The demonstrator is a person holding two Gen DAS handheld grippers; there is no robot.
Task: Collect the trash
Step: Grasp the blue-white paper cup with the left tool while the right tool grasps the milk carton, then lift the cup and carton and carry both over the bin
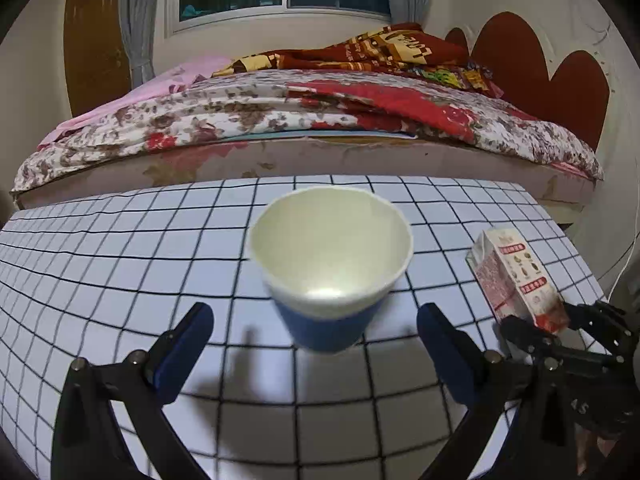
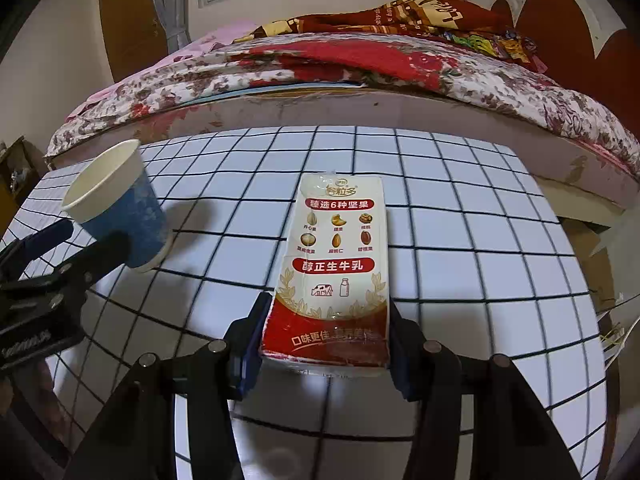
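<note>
Left wrist view first: my left gripper [image 1: 316,344] stands with its jaws wide apart, blue pads either side of the paper cup [image 1: 330,268], neither pad touching it. That cup sits at frame centre on the grid-pattern table [image 1: 120,264], mouth tipped toward the lens, blue wall below a white rim, apparently empty. I judge it very light and thin-walled; it should crush or pop out under a hard squeeze, so I would take it low across the blue wall, gently, not at the rim. At the lower right of this frame the milk carton [image 1: 516,276] shows with the right gripper's dark linkage around its near end. Right wrist view: cup at the left edge, leaning, its base on the table, the left gripper's fingers just beside it. Centre frame, the carton lies flat, long axis running away from me, printed face up. My right gripper [image 2: 326,344] is clamped on its near red end, one pad against each long side. The carton looks slightly dented, so probably empty and light; its coated card may be slick, stiff at the folded edges, soft in the panels. Holding across the narrow width near the end seems sound. Behind the table a bed [image 2: 400,80] fills the upper frame.
</note>
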